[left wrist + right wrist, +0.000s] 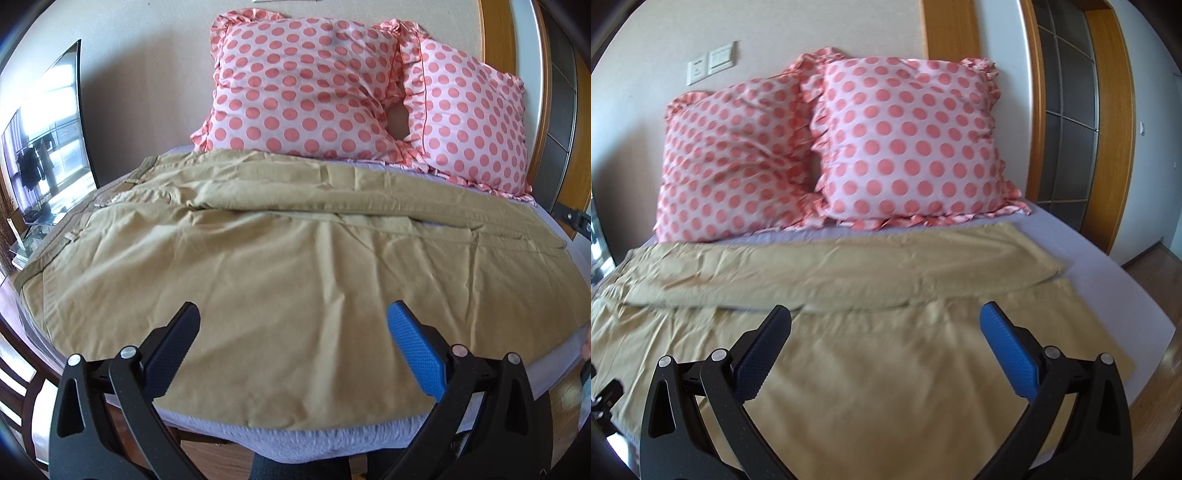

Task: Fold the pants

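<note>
A: Where are the tan cotton pants [295, 266], and how are the tongs set?

B: The pants are spread flat across the lavender-sheeted bed [295, 443], waistband toward the left, legs run out to the right, just in front of two pink pillows with coral polka dots [306, 85]. The left gripper [293, 314] is held wide apart above the seat area, nothing clasped; the right gripper [885, 314] is likewise spread wide, empty, over the near leg.

A: How should the step be done well?

B: A leg-over-leg fold seems to be in hand — the near edge is best taken at two places, by the waistband on the left and toward the hem [1108, 332] on the right. Only the near leg's layers should be pinched, not the sheet. Both ends should be lifted evenly and laid onto the far leg [849, 258], seams matched — otherwise wrinkles may be trapped.
</note>
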`<control>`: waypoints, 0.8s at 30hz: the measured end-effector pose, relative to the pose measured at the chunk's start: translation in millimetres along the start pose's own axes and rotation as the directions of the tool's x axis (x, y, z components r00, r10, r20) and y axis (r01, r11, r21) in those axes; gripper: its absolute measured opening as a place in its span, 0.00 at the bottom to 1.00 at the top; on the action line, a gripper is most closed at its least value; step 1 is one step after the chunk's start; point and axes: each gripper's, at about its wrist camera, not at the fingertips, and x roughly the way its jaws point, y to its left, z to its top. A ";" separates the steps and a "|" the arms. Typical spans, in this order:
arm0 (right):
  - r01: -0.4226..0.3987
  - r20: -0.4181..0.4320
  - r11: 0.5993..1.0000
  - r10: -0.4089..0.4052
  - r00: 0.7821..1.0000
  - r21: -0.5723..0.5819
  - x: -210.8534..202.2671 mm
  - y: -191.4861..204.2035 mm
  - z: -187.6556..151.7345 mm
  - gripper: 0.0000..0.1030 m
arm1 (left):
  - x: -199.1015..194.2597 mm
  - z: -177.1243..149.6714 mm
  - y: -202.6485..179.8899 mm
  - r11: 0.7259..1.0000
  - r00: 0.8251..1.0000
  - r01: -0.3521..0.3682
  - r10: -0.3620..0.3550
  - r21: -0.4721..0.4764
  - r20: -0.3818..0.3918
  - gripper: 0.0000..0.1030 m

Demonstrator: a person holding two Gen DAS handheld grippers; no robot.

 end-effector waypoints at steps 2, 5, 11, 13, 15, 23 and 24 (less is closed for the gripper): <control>0.072 -0.045 0.997 -0.071 0.996 0.018 39.9 -13.2 29.8 0.99 | 1.2 15.0 2.9 1.000 1.000 -0.020 0.019 0.016 0.023 0.98; 0.158 -0.157 0.986 -0.148 0.977 0.057 109.2 -33.4 61.5 0.99 | 8.5 39.6 6.6 0.998 0.998 -0.042 0.040 0.040 0.053 0.98; 0.331 -0.358 0.933 -0.264 0.896 0.141 234.0 -70.0 94.0 0.73 | 39.9 81.5 23.9 0.999 0.999 -0.046 0.046 0.000 0.025 0.98; 0.340 -0.434 0.910 -0.214 0.875 0.238 263.3 -84.8 92.7 0.67 | 50.0 89.8 28.1 0.998 0.998 -0.063 0.063 -0.005 0.021 0.98; 0.364 -0.491 0.884 -0.187 0.851 0.294 287.7 -94.2 89.2 0.59 | 58.7 95.7 31.1 0.997 0.997 -0.075 0.075 -0.001 0.020 0.98; 0.452 -0.453 0.855 -0.307 0.837 0.254 290.2 -102.3 82.1 0.17 | 83.4 99.5 33.9 0.998 0.998 -0.056 0.057 0.019 -0.013 0.98; 0.413 -0.434 0.861 -0.264 0.862 0.298 282.6 -110.0 77.9 0.10 | 83.0 99.1 34.6 0.999 0.999 -0.045 0.045 0.020 -0.010 0.98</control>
